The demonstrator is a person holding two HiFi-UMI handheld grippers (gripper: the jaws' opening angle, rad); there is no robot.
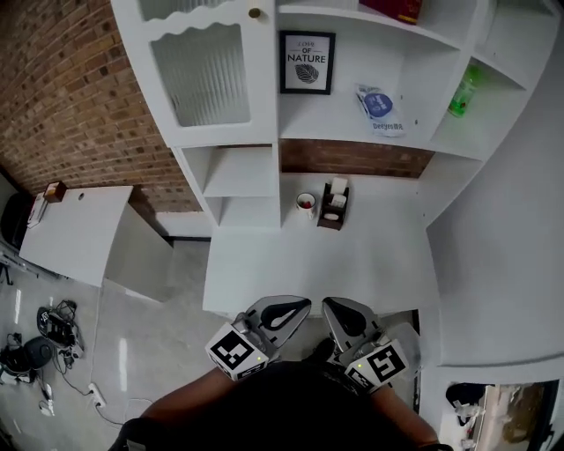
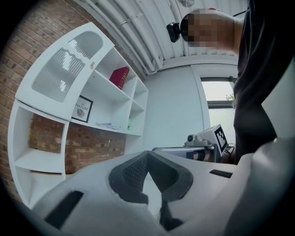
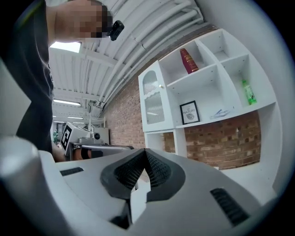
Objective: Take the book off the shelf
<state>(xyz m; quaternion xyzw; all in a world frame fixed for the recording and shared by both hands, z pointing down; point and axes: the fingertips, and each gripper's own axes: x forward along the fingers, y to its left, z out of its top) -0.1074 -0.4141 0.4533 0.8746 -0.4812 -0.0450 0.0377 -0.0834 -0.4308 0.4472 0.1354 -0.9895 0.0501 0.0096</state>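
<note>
I am holding my left tongs (image 1: 295,308) and right tongs (image 1: 339,310) closed and empty, while the dark red upright book (image 1: 392,8) is waiting untaken at one o'clock.

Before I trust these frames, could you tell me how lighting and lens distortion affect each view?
Head view: even light, shelf unit edges lean and curve. Left gripper view: strong fisheye, dark corners, window blown out. Right gripper view: same fisheye, ceiling light glares, yet the red book is sharp.
</note>
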